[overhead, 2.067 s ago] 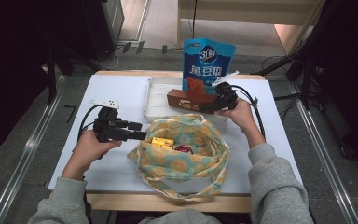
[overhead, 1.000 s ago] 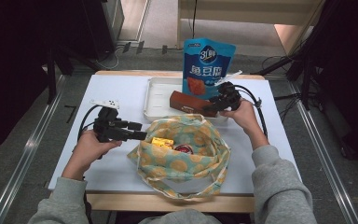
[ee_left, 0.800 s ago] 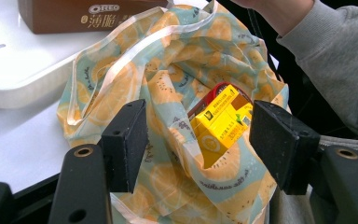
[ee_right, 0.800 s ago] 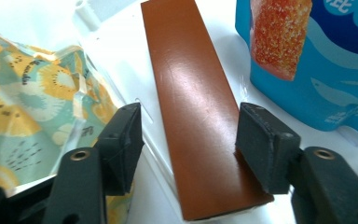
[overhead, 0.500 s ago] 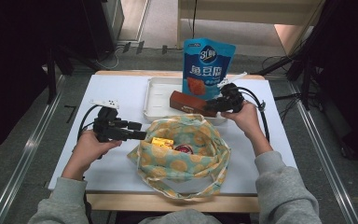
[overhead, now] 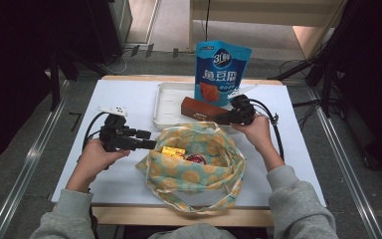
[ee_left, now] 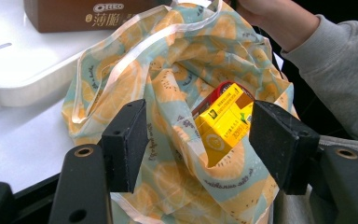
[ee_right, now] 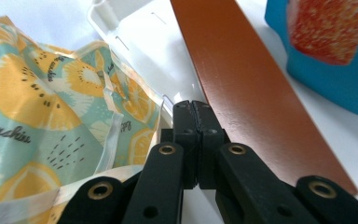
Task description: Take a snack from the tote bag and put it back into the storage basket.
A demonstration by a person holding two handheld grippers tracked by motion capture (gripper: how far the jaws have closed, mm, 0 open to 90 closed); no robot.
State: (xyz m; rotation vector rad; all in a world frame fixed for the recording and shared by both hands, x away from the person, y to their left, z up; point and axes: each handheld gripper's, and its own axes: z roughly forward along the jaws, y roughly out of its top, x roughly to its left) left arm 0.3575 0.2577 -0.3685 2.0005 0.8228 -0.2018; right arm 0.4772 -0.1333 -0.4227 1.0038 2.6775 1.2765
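The right gripper [overhead: 227,118] is sitting at the near edge of the white tray [overhead: 168,105], and its jaws have just been closing; in the right gripper view they are now pressing pad to pad with nothing between them. The brown Oreo box [ee_right: 256,88] is lying just beside those jaws, running away from them along their right side in that view, its near end overhanging the tray's rim by the bag. The blue snack pouch [overhead: 222,68] is standing upright at the back of the tray, behind the box. Over on the other side, the left gripper [overhead: 148,145] is holding its jaws wide at the rim of the orange-print cloth bag [overhead: 194,172], which is lying open on the white counter [overhead: 129,99]; in the left gripper view the bag's cloth is bunching up between the two pads [ee_left: 127,140], though whether they are actually pinching it is hard to tell. Inside the bag a yellow carton [ee_left: 226,119] is leaning against a red item [overhead: 196,159].
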